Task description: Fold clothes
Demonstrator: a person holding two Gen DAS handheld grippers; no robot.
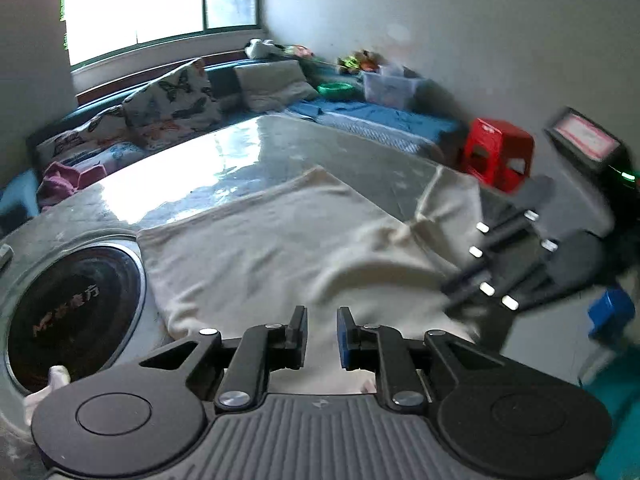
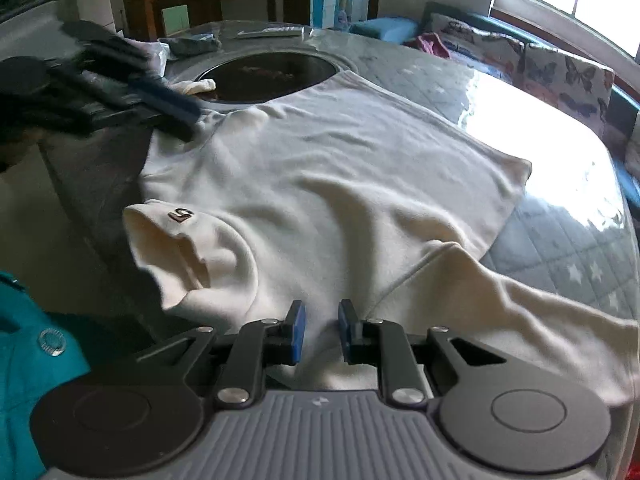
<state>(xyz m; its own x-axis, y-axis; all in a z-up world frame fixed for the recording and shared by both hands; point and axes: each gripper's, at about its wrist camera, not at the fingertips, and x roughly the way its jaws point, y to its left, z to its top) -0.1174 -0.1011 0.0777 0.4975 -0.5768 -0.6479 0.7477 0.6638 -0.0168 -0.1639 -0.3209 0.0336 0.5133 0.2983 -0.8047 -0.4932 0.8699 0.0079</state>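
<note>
The left wrist view looks down the left gripper (image 1: pixel 322 336), whose jaws stand a narrow gap apart over the near edge of a cream shirt (image 1: pixel 260 248); the cloth shows through the gap, and I cannot tell whether the pads pinch it. The shirt lies spread on a round table (image 1: pixel 248 148) under a shiny clear cover, one side reaching the dark round inset plate (image 1: pixel 72 312) set into the tabletop. To the right, the other tool appears blurred at the raised far side of the shirt. From the right wrist view, the right gripper (image 2: pixel 322 332) also has its jaws only slightly parted, with cream fabric rising between the blue pads (image 2: pixel 298 328); whether it is truly gripped is unclear. A sleeve with a small brown mark (image 2: pixel 181 215) lies folded to the left. A red stool (image 1: pixel 498 152) stands beyond the table.
</note>
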